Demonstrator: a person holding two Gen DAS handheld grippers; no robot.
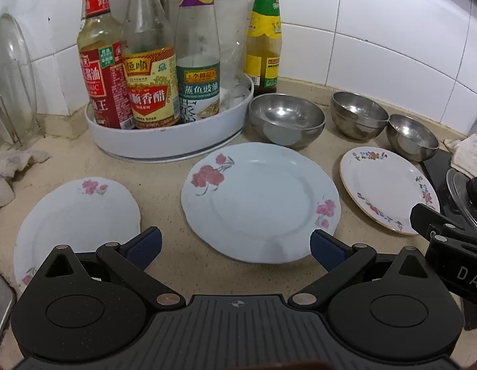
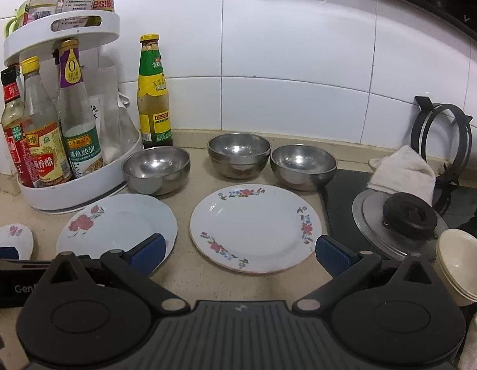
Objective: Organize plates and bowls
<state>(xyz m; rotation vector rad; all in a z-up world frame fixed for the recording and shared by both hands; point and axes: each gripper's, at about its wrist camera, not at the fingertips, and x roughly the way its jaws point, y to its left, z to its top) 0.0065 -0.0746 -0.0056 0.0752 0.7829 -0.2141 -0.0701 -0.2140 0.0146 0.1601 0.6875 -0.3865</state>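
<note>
The left tongs [image 1: 235,246] are hanging released and empty just short of the big pink-flowered plate [image 1: 260,200], which is lying flat on the tabletop [image 1: 164,178] straight ahead, in front of the bottle tray [image 1: 164,141]. The right tongs [image 2: 240,252], also released, are facing the small plate [image 2: 253,228]; steel bowls [image 2: 238,154] are sitting behind it.

Bare beige countertop [image 2: 182,277] lies open before the three flat floral plates. Behind: three steel bowls [image 2: 238,154], white two-tier bottle rack [image 2: 84,191] at left. Right: black stove [image 2: 340,203], metal pot lid [image 2: 371,215], stacked cream bowls [image 2: 460,265].
</note>
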